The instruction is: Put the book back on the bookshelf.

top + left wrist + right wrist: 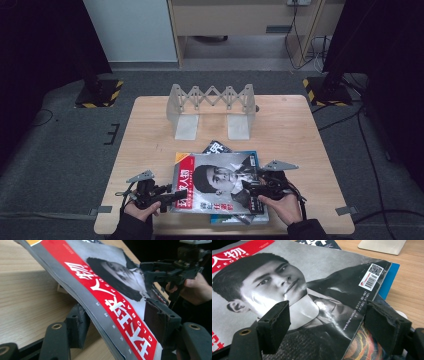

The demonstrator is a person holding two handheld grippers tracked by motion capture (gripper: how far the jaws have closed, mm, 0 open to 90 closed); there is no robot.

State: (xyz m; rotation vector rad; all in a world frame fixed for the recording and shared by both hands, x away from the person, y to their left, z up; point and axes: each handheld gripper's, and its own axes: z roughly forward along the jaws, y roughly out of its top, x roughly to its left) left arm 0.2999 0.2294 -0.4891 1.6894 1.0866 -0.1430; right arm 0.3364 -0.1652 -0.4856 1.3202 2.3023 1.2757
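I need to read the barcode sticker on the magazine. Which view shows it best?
The right gripper view: the barcode sticker is close and sharp on the magazine. The high view shows the cover too small; the left gripper view catches the red edge.

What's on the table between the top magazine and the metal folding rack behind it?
In the high view, a dark magazine pokes out from under the top magazine; beyond it only bare table reaches the metal rack.

The left gripper [117, 322] is straddling the spine edge of the magazine [110, 290], one jaw sitting below the raised edge and one above the red cover band; pad contact is not discernible. Beyond, a hand [200, 290] is holding the right gripper [147, 271] at the magazine's far edge, above the wooden table [22, 290].
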